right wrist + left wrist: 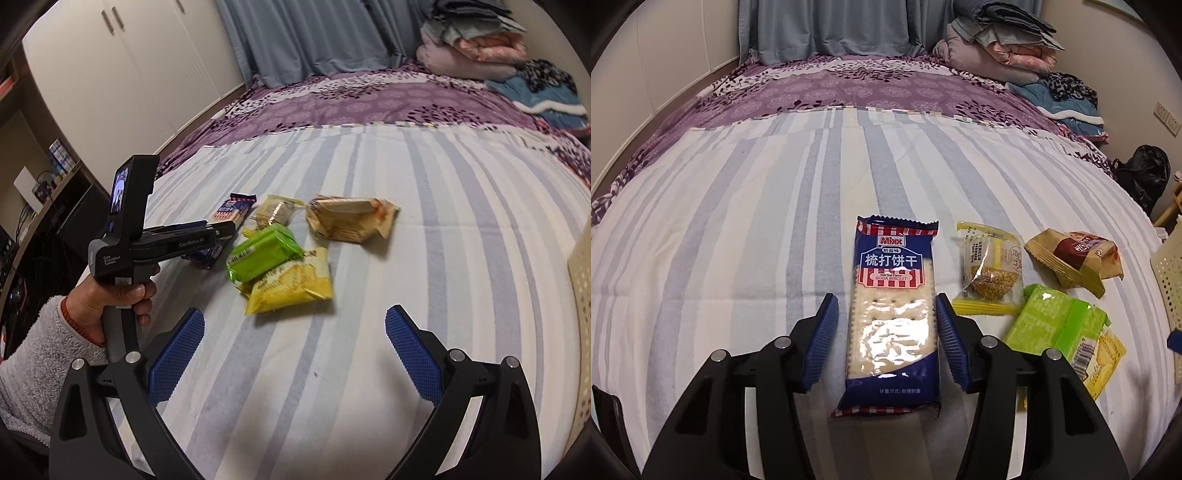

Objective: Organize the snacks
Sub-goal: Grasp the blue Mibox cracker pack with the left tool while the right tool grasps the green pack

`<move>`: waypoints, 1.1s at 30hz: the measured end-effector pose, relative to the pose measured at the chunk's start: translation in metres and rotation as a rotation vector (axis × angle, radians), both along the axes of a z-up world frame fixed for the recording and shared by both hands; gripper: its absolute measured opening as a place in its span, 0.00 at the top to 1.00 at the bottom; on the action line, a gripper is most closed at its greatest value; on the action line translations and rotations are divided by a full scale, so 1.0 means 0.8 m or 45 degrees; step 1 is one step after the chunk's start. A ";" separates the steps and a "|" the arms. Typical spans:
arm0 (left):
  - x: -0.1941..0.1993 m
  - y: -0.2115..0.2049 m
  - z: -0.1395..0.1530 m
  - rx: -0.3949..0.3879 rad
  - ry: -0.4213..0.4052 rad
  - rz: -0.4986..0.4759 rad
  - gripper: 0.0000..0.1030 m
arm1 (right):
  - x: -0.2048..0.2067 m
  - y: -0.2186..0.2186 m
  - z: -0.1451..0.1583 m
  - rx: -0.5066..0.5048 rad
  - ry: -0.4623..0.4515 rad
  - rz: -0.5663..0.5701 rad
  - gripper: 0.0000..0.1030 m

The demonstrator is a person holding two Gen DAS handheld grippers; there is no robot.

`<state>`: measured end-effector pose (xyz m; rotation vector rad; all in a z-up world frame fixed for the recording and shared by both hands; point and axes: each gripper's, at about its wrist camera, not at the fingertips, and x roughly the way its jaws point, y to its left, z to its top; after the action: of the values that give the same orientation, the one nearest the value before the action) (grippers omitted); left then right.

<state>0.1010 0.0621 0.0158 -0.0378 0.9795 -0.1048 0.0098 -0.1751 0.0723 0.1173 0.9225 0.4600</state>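
A blue soda biscuit pack (pixel 892 321) lies lengthwise on the striped sheet between the pads of my left gripper (pixel 886 299). The right pad sits at the pack's edge and a thin strip of sheet shows beside the left pad, so the jaws are open around it. To its right lie a clear yellow-trimmed snack (pixel 991 273), a brown packet (pixel 1078 258), and a green packet (pixel 1052 321) on a yellow one (pixel 1104 354). My right gripper (pixel 295 314) hangs open and empty just short of the yellow packet (pixel 291 284). A hand holds the left gripper (pixel 221 230) over the biscuit pack (pixel 232 212).
A cream perforated basket (pixel 1169 280) stands at the right edge of the bed, also seen in the right wrist view (pixel 581 288). Folded quilts (pixel 1001 44) are piled at the far right on the purple cover. White wardrobes (pixel 129 74) and a cluttered desk (pixel 40 184) stand left of the bed.
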 end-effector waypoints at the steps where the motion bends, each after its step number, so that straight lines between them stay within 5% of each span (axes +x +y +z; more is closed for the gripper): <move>1: -0.002 0.001 0.003 0.000 -0.007 -0.002 0.46 | 0.006 0.010 0.001 -0.009 -0.009 0.022 0.05; 12: -0.016 0.023 0.026 -0.018 -0.049 0.020 0.46 | 0.066 0.106 -0.021 -0.176 -0.061 0.235 0.05; 17: -0.015 0.030 0.017 -0.031 -0.020 0.039 0.46 | 0.095 0.127 -0.047 -0.296 0.007 0.244 0.06; 18: -0.015 0.029 0.015 -0.035 -0.014 0.037 0.45 | 0.097 0.129 -0.050 -0.323 0.013 0.245 0.07; 21: -0.015 0.030 0.011 -0.075 0.000 0.034 0.29 | 0.102 0.132 -0.058 -0.359 0.045 0.252 0.32; 24: -0.015 0.030 0.011 -0.097 -0.009 0.035 0.19 | 0.101 0.128 -0.061 -0.339 0.054 0.251 0.37; 33: -0.006 0.014 0.006 -0.074 -0.008 -0.016 0.18 | 0.083 0.096 -0.031 -0.216 0.007 0.170 0.38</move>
<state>0.0964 0.0729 0.0208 -0.0847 0.9703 -0.1451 0.0763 -0.0983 0.0473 -0.0983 0.9742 0.5026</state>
